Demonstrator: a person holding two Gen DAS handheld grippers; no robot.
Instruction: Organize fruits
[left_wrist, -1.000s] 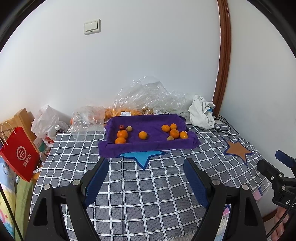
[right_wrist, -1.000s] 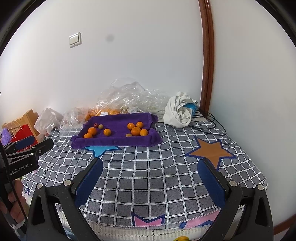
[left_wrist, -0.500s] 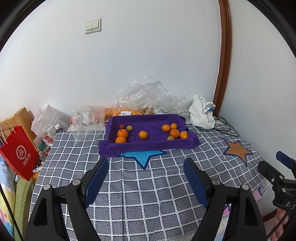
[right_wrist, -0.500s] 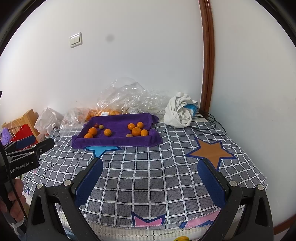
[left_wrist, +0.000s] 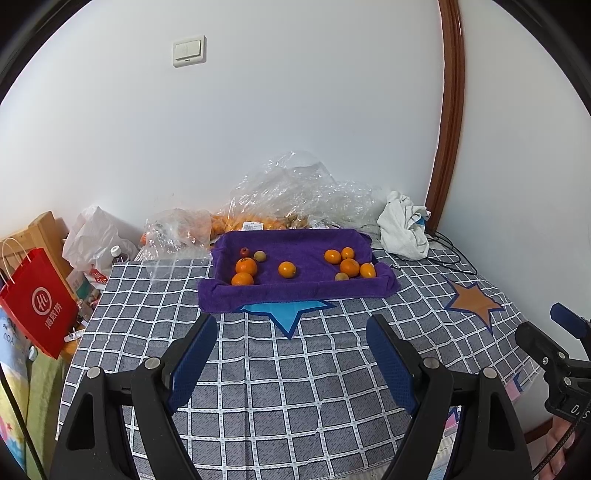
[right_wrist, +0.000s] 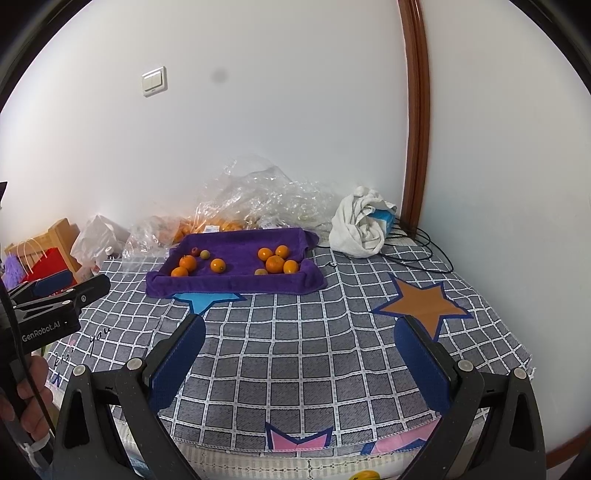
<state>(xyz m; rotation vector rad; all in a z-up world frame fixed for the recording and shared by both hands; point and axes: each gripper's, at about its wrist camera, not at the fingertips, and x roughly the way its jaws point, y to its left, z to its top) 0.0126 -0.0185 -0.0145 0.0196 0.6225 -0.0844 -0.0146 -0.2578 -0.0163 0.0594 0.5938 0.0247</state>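
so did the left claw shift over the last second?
No. In the left wrist view the left claw frames the same spot: the blue star and purple towel tray sit where they did.

Fruit in the plastic bags (left_wrist: 295, 199) is blurred by film; count indeterminate. The small brownish fruits (left_wrist: 260, 255) in the purple tray (left_wrist: 295, 291) are too small to identify. The red bag (left_wrist: 37, 306) is cut off in the right view.
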